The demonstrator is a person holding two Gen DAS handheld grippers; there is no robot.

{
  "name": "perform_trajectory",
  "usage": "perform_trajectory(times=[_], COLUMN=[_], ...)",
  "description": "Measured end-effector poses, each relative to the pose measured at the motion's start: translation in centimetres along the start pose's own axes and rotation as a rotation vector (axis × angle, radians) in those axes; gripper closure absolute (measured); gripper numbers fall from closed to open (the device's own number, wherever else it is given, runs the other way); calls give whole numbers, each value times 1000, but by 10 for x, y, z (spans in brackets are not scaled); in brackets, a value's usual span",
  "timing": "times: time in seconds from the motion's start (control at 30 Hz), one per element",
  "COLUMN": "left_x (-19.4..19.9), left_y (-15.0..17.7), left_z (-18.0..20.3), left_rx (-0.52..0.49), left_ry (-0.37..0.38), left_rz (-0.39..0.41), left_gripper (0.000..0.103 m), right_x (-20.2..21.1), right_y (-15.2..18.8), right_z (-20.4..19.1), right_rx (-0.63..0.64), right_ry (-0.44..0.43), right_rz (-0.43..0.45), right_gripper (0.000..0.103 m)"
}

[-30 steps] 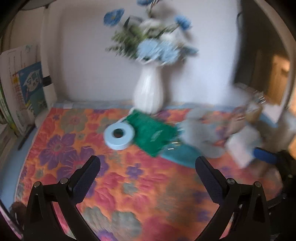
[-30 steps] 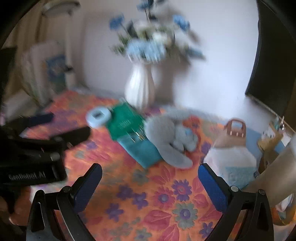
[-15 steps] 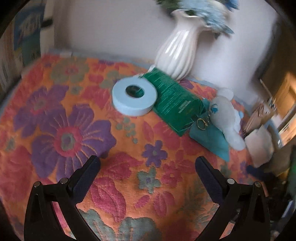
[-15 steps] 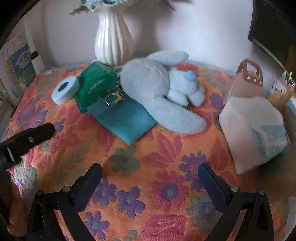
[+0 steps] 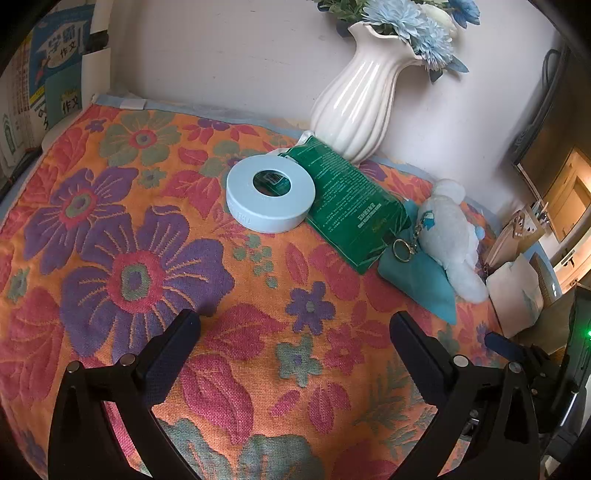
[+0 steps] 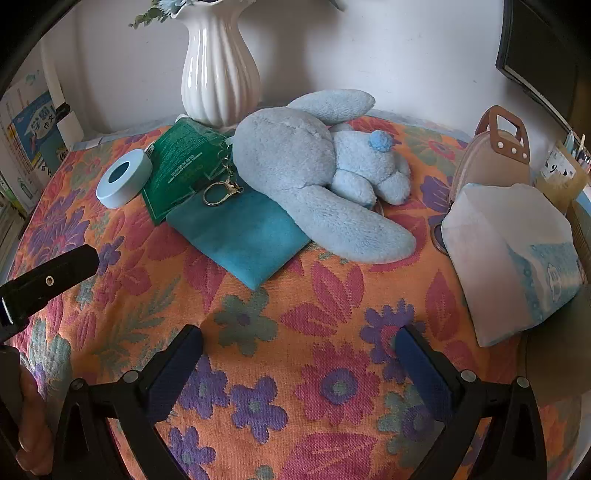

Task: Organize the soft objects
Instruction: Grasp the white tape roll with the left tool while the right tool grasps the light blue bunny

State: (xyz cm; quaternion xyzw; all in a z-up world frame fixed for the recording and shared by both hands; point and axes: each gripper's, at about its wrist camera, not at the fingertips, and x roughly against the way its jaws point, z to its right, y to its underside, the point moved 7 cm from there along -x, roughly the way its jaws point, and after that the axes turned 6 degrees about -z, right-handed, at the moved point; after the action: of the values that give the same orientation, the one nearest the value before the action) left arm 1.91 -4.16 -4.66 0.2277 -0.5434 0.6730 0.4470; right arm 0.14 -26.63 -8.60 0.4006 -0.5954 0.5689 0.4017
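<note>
Presently, both the left gripper (image 5: pixel 295 325) and right gripper (image 6: pixel 297 339) hover empty, jaws apart. The plush rabbit (image 6: pixel 317 166) lies centre-frame, partly on the teal pouch (image 6: pixel 236 229). Judged light and compressible; grasp the thick body, not the floppy ear.

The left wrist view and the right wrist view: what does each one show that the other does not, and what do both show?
Only the left wrist view shows the blue flowers fully in the vase. Only the right wrist view shows the brown handled bag clearly, and a hand holding the left gripper. Both show the white vase, the light blue ring, the green packet, the teal pouch, the blue plush toy, the white tissue pack and the floral cloth.
</note>
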Motion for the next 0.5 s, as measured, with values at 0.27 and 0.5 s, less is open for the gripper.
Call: perform_trajectory(times=[0.27, 0.5], left_x=[0, 0], left_y=[0, 0], left_z=[0, 1], left_rx=[-1, -1], left_ry=[0, 0], left_rz=[-1, -1], left_gripper=[1, 1], right_x=[1, -3], right_y=[2, -2], right_z=[1, -1], right_rx=[-3, 8], right_ry=[-5, -15], right_rz=[-4, -15], right_gripper=[0, 0])
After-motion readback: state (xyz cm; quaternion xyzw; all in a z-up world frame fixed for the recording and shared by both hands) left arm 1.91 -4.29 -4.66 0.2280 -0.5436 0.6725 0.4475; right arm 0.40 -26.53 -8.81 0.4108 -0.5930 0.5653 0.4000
